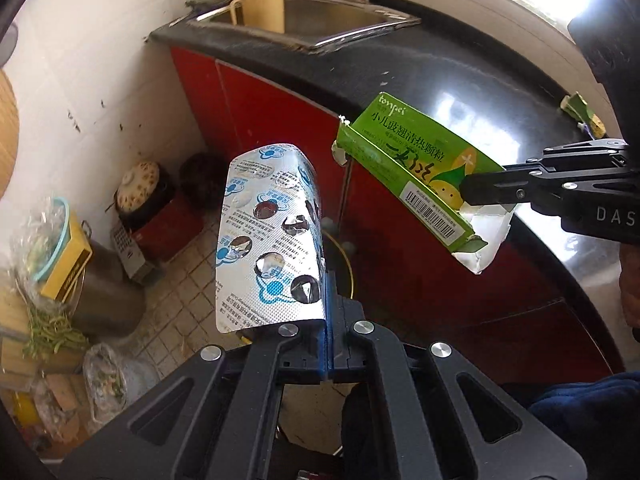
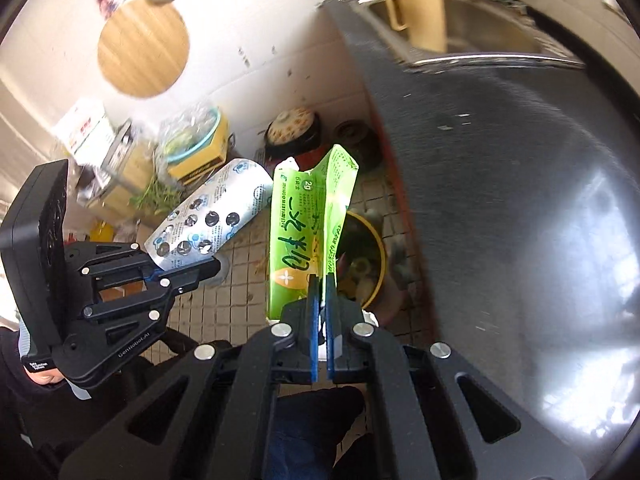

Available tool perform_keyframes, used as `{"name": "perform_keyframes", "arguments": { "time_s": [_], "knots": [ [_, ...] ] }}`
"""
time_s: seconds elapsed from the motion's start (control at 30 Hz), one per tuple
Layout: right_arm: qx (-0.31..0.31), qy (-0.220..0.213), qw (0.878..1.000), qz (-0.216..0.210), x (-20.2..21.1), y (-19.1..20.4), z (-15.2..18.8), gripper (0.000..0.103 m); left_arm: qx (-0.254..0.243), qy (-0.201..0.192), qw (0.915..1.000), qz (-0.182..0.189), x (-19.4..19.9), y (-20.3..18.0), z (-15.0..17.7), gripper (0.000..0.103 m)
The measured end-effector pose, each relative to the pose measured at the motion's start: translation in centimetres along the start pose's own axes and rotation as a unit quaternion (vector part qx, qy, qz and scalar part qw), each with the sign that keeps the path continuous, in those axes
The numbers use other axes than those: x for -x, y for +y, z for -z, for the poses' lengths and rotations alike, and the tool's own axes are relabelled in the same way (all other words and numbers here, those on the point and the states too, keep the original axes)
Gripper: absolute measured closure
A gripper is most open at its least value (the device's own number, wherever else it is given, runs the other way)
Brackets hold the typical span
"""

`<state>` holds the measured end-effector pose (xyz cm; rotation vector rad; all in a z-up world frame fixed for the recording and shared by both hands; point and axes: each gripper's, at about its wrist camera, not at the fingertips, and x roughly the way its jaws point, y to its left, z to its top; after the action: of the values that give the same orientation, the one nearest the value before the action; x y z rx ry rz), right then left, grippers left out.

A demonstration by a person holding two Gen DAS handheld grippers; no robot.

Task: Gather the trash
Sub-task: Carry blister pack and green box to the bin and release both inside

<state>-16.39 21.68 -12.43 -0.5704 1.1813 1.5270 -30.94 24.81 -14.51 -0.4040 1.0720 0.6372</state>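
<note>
My left gripper [image 1: 328, 280] is shut on the edge of a silver pill blister sheet [image 1: 268, 236] with empty pockets, which stands up over the tiled floor. The same sheet [image 2: 212, 216] and left gripper [image 2: 212, 270] show at the left of the right wrist view. My right gripper [image 2: 322, 280] is shut on a flattened green medicine box [image 2: 304, 236] with a torn end. In the left wrist view that box [image 1: 408, 168] hangs in front of the red cabinets, pinched by the right gripper [image 1: 468, 192]. Below both, a yellow-rimmed bin [image 2: 376, 240] with scraps stands on the floor.
A black countertop [image 2: 500, 168] with a steel sink [image 1: 320, 20] and a yellow jug [image 1: 264, 8] runs along the right. Red cabinet doors [image 1: 272, 120] sit under it. Pots, a grater [image 1: 128, 248], bags and green beans [image 1: 52, 332] crowd the floor at the left wall. A green scrap [image 1: 580, 112] lies on the counter.
</note>
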Motion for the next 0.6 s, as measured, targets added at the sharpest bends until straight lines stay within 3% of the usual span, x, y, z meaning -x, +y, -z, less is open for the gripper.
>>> {"name": "perform_keyframes", "arguments": {
  "time_s": [0.33, 0.6],
  "knots": [
    [0.018, 0.075, 0.997, 0.024, -10.5, 1.9, -2.8, 0.100, 0.053, 0.055, 0.9970, 0.009, -8.1, 4.9, 2.0, 0.103],
    [0.011, 0.094, 0.995, 0.038, -14.7, 0.8, -4.1, 0.100, 0.067, 0.077, 0.9942, 0.033, -12.5, 7.2, 1.4, 0.103]
  ]
}}
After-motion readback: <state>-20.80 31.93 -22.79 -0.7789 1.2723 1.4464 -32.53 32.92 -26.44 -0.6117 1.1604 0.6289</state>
